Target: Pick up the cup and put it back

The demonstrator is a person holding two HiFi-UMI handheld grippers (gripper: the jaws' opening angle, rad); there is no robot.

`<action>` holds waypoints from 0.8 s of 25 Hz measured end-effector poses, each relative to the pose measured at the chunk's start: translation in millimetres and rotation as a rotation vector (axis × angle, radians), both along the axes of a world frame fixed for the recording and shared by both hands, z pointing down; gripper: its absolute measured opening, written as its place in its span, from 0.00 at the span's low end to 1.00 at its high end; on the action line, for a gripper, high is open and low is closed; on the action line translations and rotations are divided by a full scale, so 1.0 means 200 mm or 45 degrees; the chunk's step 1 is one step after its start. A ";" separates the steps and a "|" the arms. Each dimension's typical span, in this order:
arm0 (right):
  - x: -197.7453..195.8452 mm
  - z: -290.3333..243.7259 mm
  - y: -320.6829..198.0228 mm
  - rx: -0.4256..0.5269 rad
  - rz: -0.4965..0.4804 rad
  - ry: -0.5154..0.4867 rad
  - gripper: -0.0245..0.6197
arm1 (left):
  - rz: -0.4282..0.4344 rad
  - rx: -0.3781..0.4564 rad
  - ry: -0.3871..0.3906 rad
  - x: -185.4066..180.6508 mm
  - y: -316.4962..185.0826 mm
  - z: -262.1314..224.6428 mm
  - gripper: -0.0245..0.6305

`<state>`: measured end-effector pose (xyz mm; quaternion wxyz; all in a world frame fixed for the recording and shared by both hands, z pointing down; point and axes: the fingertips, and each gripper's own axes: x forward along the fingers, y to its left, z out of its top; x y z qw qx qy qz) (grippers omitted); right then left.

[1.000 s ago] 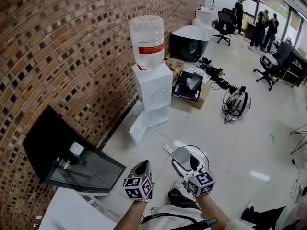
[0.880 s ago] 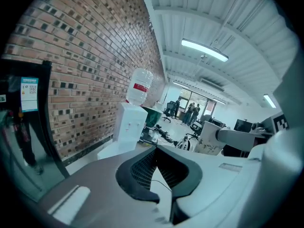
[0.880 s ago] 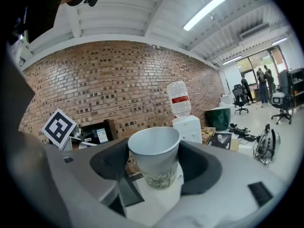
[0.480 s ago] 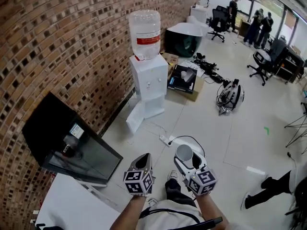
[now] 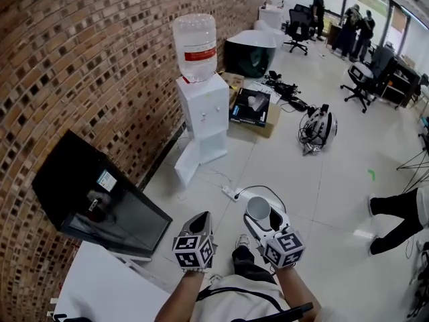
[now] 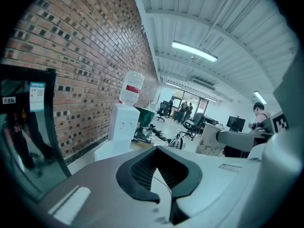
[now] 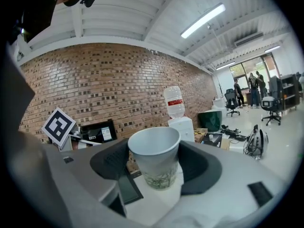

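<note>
A white paper cup with a faint green print stands upright between the jaws of my right gripper, which is shut on its sides. In the right gripper view the cup fills the middle, and the dark pads of the right gripper press on it from both sides. My left gripper hangs beside it on the left, shut and holding nothing. The left gripper view shows the left gripper with its tips together. Both grippers are held over the floor, pointing toward the water dispenser.
The white dispenser carries a clear bottle and stands against the brick wall. A black glass-fronted cabinet and a white table corner lie at left. A power strip, a box and a person's legs are on the floor.
Both grippers have been carried a little across the room, the cup still held in the right one. The room has shifted in the head view, and a person's legs have come in at right.
</note>
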<state>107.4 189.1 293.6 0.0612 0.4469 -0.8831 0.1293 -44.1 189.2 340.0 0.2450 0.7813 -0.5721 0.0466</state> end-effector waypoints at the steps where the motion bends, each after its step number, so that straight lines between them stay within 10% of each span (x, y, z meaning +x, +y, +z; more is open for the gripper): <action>1: 0.00 0.00 0.00 0.000 0.000 0.000 0.55 | 0.004 0.003 -0.003 0.00 0.00 0.00 0.04; 20: -0.07 -0.02 -0.12 -0.002 -0.040 0.003 0.55 | -0.072 0.008 0.009 -0.08 -0.07 -0.02 0.04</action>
